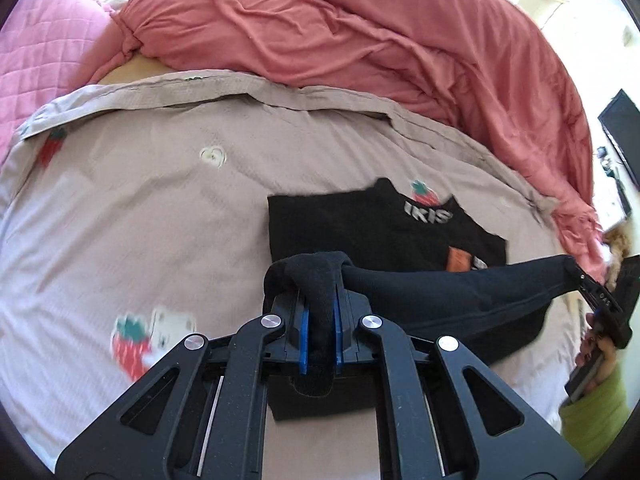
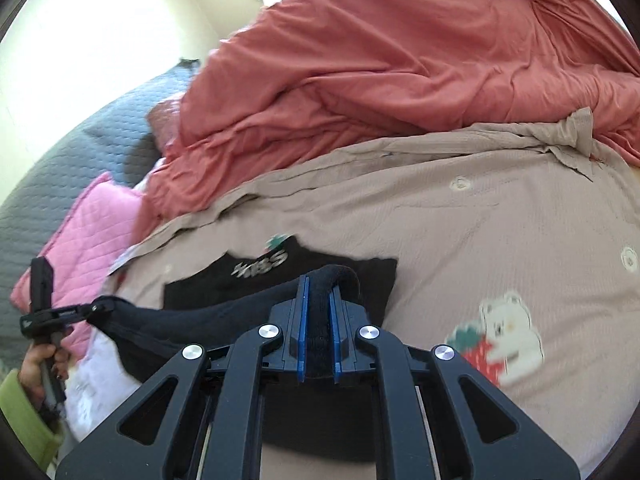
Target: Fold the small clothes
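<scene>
Two grippers are clamped on one dark navy garment (image 1: 432,300), which is held up and stretched between them over the bed cover (image 1: 140,220). Its long side runs from the left gripper (image 1: 320,312) across to the right gripper (image 2: 318,316). A folded black shirt (image 1: 360,232) lies just beyond it. The red duvet (image 1: 360,40) rises further back. Open room is seen on the cover beside the strawberry bear print (image 2: 496,336).
</scene>
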Demonstrator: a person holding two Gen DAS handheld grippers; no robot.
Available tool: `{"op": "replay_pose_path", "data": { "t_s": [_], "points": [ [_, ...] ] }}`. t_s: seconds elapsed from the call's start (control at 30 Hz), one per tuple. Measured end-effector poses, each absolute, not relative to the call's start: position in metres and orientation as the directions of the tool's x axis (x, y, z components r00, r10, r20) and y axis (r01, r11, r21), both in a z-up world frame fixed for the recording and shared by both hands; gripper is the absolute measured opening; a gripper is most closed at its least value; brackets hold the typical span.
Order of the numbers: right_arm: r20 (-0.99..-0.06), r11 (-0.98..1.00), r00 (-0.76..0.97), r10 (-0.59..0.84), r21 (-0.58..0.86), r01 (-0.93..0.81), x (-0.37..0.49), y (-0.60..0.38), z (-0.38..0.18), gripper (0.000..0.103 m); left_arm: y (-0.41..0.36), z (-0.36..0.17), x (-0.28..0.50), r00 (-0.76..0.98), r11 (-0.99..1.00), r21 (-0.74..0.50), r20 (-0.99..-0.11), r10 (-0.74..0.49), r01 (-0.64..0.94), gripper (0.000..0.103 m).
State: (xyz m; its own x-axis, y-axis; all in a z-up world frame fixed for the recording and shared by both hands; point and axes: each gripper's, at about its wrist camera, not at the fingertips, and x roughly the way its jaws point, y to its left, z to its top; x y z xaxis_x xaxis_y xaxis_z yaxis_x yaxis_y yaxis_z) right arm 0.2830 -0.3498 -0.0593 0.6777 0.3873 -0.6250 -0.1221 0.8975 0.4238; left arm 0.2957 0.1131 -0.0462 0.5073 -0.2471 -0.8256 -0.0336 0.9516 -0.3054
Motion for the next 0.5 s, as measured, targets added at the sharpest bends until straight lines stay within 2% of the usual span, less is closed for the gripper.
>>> {"op": "replay_pose_path", "data": {
  "t_s": [0.13, 0.17, 0.2, 0.23, 0.27, 0.33, 0.4, 0.43, 0.5],
  "points": [
    [-0.699, 0.908, 0.631, 0.336, 0.419, -0.021, 0.319, -0.351, -0.094, 0.009, 0.112, -0.076, 0.327, 0.463, 0.953, -0.28, -0.864, -0.198, -0.115, 0.006],
    [-0.744, 0.918, 0.588, 0.317, 0.397, 0.008, 0.33, -0.35, -0.11, 0.009, 0.113, -0.084, 0.331, 0.441, 0.952, -0.272, -0.878, -0.186, -0.14, 0.018],
    [-0.769, 0.927, 0.567, 0.295, 0.373, 0.024, 0.334, -0.349, -0.118, 0.01, 0.114, -0.089, 0.332, 0.429, 0.951, -0.268, -0.885, -0.179, -0.156, 0.044],
    [-0.795, 0.936, 0.542, 0.273, 0.35, 0.042, 0.339, -0.348, -0.13, 0.012, 0.116, -0.095, 0.332, 0.414, 0.95, -0.263, -0.893, -0.174, -0.169, 0.054],
    [-0.807, 0.936, 0.525, 0.271, 0.348, 0.051, 0.341, -0.349, -0.139, 0.015, 0.119, -0.099, 0.33, 0.413, 0.948, -0.27, -0.892, -0.182, -0.167, 0.06],
    [-0.799, 0.931, 0.534, 0.275, 0.359, 0.058, 0.337, -0.351, -0.141, 0.02, 0.128, -0.1, 0.322, 0.434, 0.943, -0.297, -0.877, -0.206, -0.153, 0.061],
    [-0.791, 0.938, 0.554, 0.258, 0.344, 0.054, 0.331, -0.351, -0.138, 0.055, 0.142, -0.098, 0.311, 0.464, 0.934, -0.309, -0.864, -0.197, -0.179, 0.063],
    [-0.79, 0.951, 0.575, 0.212, 0.303, 0.066, 0.326, -0.352, -0.134, 0.078, 0.148, -0.097, 0.307, 0.475, 0.929, -0.317, -0.858, -0.195, -0.192, 0.064],
    [-0.757, 0.96, 0.63, 0.171, 0.272, 0.066, 0.314, -0.357, -0.121, 0.077, 0.156, -0.092, 0.293, 0.502, 0.933, -0.291, -0.851, -0.151, -0.213, 0.069]
  ]
}}
